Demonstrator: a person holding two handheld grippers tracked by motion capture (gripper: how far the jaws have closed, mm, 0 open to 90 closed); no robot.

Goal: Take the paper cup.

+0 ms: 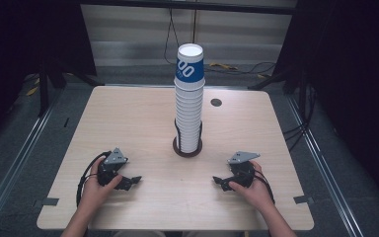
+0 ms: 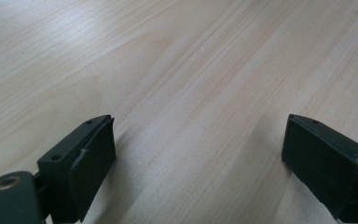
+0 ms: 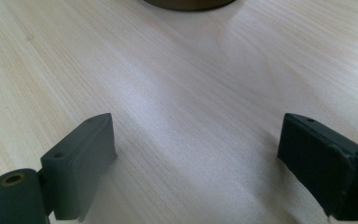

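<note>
Resting low on the table (image 1: 128,118), your left gripper (image 1: 134,181) has its jaws spread wide with nothing but bare wood grain between them, as the left gripper view shows. Your right gripper (image 1: 218,181) sits the same way, jaws wide apart over plain tabletop, and the two tips point inward toward each other across the near part of the table. Ahead of both claws, roughly midway between them and farther from you, stands the stack of cups (image 1: 189,106), upright and well apart from either gripper. It is a tall column of white paper cups nested upside down, with a blue-printed cup at the top, seated in a dark round holder (image 1: 187,150) whose thin black uprights hug the lowest cups. In the right gripper view the edge of that holder (image 3: 189,4) sits at the top, ahead of the open jaws. Beyond the stack, to its right from your right claw's side, a small dark round port (image 1: 216,102) is set in the tabletop.
</note>
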